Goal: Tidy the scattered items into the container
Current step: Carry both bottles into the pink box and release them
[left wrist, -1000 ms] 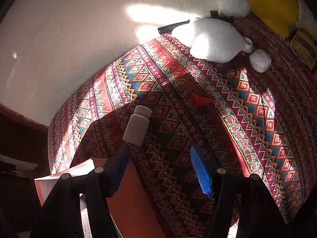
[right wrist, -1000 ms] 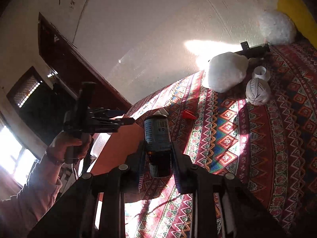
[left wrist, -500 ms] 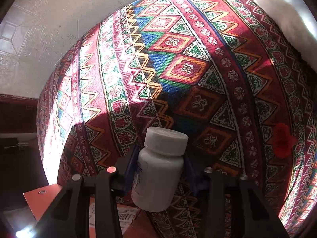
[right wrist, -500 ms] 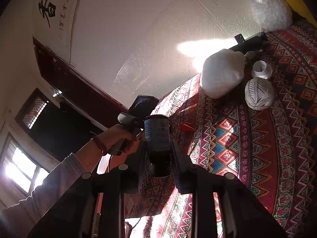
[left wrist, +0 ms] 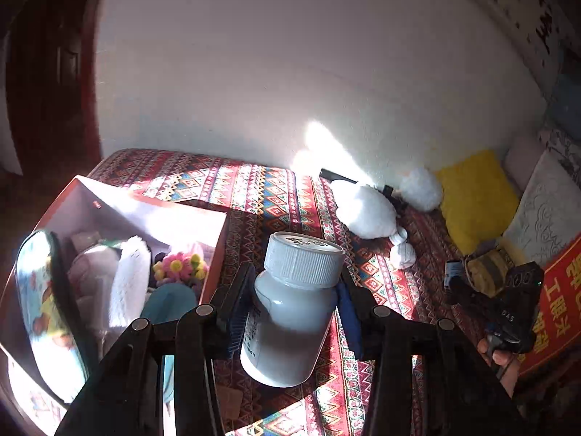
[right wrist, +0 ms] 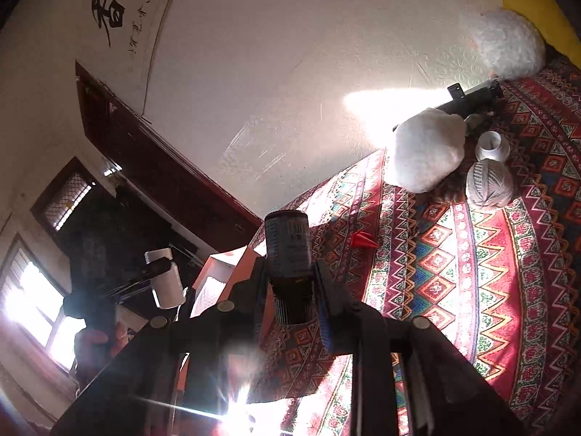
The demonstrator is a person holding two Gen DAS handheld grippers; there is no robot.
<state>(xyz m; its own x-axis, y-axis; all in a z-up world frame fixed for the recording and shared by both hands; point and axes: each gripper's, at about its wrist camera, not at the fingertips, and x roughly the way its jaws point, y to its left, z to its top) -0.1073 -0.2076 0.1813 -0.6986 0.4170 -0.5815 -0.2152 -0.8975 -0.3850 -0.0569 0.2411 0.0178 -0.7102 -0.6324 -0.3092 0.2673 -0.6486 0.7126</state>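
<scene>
Left wrist view, change: half a second earlier the white bottle (left wrist: 294,309) was being gripped low over the patterned cloth (left wrist: 366,276); now it was lifted, with the box (left wrist: 214,250) in sight just left of it.
Left wrist view, meaning: likely the carry to the box, already holding other items.
Left gripper (left wrist: 296,312): jaws closed on the white bottle, held upright, right of the box.
Right wrist view, change: little; the dark can (right wrist: 288,254) stayed clamped.
Right gripper (right wrist: 290,290): jaws closed on the dark can, raised right of the box (right wrist: 221,269).
Left behind: a red piece (right wrist: 363,239) on the cloth, right of the box.
</scene>
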